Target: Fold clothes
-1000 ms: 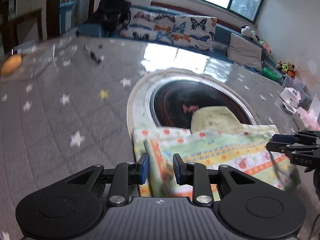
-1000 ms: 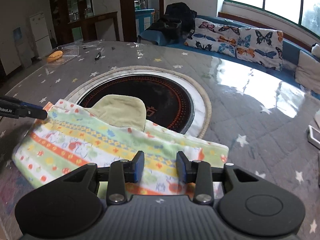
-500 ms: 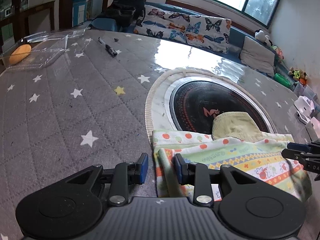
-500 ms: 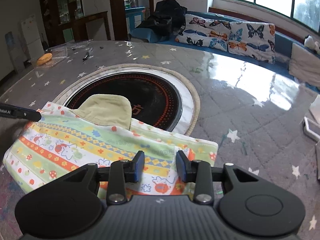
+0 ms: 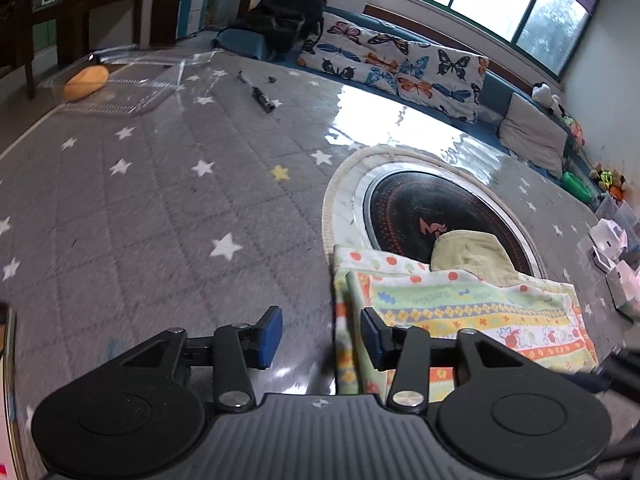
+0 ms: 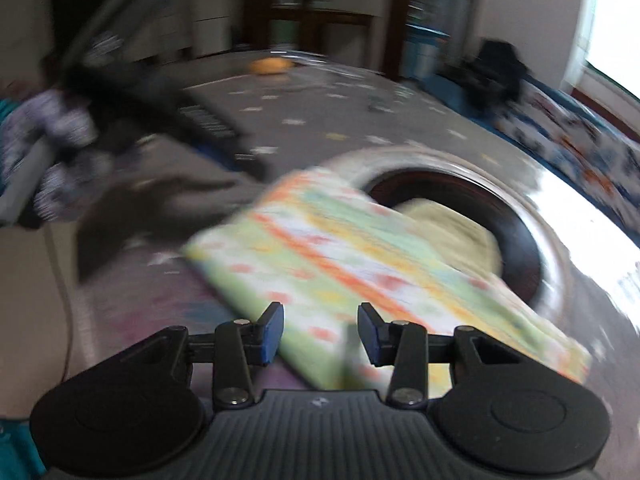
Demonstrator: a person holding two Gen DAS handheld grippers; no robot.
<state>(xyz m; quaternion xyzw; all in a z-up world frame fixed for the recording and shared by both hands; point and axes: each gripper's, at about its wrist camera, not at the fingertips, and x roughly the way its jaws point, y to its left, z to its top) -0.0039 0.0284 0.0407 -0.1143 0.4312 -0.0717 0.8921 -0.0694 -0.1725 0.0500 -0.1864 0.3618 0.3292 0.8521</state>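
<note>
A folded cloth (image 5: 460,308) with a bright striped print lies flat on the grey star-patterned table, partly over the round black inset (image 5: 404,208). A pale yellow-green piece (image 5: 468,256) sticks out from under its far edge. My left gripper (image 5: 320,334) is open and its jaws are opening; the cloth's left edge lies just inside the right finger, and the pads do not press it. In the blurred right wrist view the cloth (image 6: 340,248) lies beyond my right gripper (image 6: 320,332). Its jaws are also opening, with a cloth corner behind the gap and no grip. The left gripper (image 6: 160,112) shows as a dark blur.
A clear plastic tray (image 5: 120,92) holding an orange object (image 5: 86,80) sits at the table's far left, with a dark pen (image 5: 260,96) near it. White boxes (image 5: 612,252) stand at the right edge. Butterfly cushions (image 5: 400,68) and a black bag (image 5: 288,12) lie beyond the table.
Both grippers have opened wider. The left one slid left until the cloth's edge sits by its right finger. The right one swung and rolled fast, so its view is blurred.
</note>
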